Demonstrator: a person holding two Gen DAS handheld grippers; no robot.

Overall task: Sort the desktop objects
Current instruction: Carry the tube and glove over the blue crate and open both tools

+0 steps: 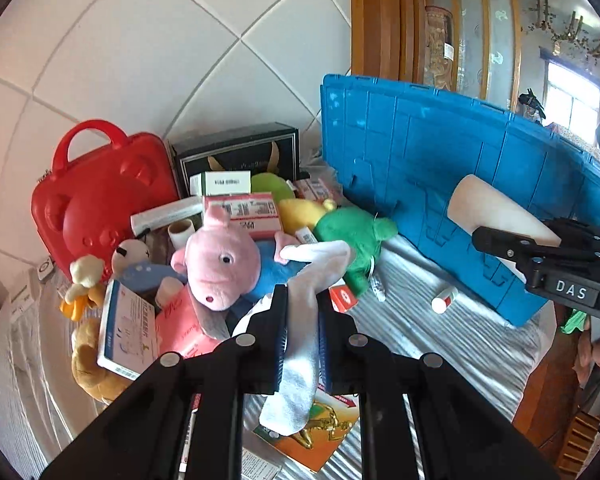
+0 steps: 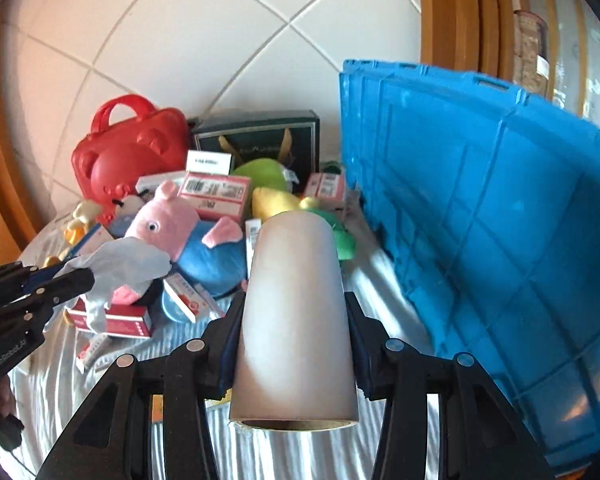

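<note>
Far left on the tabletop [image 1: 440, 336], covered in a striped grey cloth, a red bear-faced case [image 1: 104, 196] stands upright against the white tiled wall. Just right of it lies a heap of small cartons and soft toys, with a pink pig plush [image 1: 220, 264] in a blue shirt on top and a black gift box [image 1: 240, 152] behind.

The left gripper [image 1: 302, 320] has its fingers clamped on a limp white glove [image 1: 304, 344], which hangs clear above the heap.

The right gripper [image 2: 294, 344] has its fingers pressed against both sides of a beige cardboard tube [image 2: 296, 320], lifted off the tabletop with its open end towards the camera.

At the right, a blue plastic crate [image 2: 480, 208] stands just beside the heap.
</note>
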